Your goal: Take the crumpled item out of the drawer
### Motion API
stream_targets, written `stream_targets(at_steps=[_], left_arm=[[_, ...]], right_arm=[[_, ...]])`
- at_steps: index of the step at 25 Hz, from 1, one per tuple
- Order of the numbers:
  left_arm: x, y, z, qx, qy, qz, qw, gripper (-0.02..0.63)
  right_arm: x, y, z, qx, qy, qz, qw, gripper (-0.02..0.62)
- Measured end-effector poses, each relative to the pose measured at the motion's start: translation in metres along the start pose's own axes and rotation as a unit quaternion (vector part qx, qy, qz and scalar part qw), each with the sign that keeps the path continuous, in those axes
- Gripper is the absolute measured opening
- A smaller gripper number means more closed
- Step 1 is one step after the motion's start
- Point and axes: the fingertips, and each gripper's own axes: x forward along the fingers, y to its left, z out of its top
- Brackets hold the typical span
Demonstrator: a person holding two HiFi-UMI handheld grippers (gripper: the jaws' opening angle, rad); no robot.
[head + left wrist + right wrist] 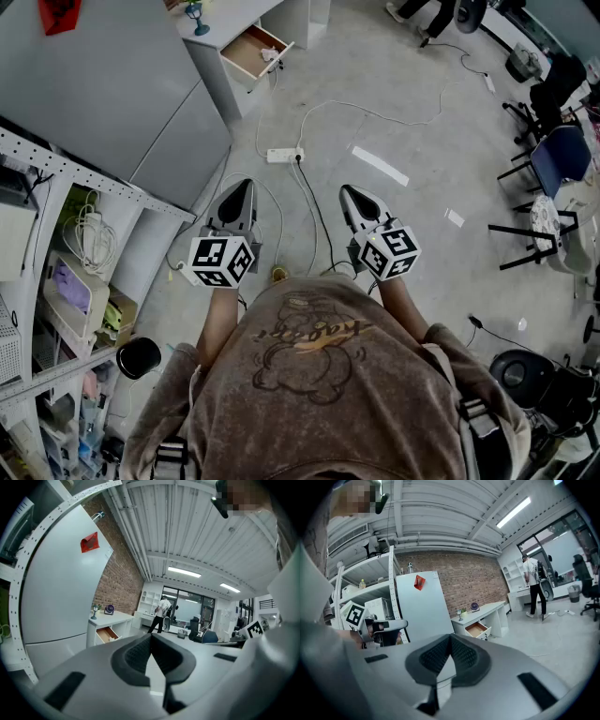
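Observation:
The wooden drawer [255, 49] stands pulled open from a white desk [217, 21] at the far end of the floor. Something small and pale, the crumpled item [270, 56], shows at the drawer's front corner, too small to make out. My left gripper [240, 190] and right gripper [352, 195] are held side by side in front of the person's chest, far from the drawer, both shut and empty. The open drawer [107, 633] lies left of the touching tips in the left gripper view, and the drawer [477, 629] sits just right of them in the right gripper view.
A power strip [284, 155] with cables lies on the concrete floor between me and the desk. A tall grey cabinet [112, 94] and a metal shelf rack [56, 281] line the left. Chairs [553, 159] stand at the right. A person [534, 585] stands far off.

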Motion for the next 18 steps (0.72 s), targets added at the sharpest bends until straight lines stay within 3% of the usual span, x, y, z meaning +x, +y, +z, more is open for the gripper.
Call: stream_targets(at_steps=[8, 18], left_arm=[[0.006, 0.005, 0.006, 0.004, -0.002, -0.009, 1.0000, 0.008], [0.002, 0.045, -0.003, 0.009, 0.013, -0.041, 0.9990, 0.008]], right_arm=[[0.006, 0.000, 0.002, 0.015, -0.009, -0.008, 1.000, -0.003], [0.034, 0.025, -0.020, 0.023, -0.001, -0.025, 0.999, -0.003]])
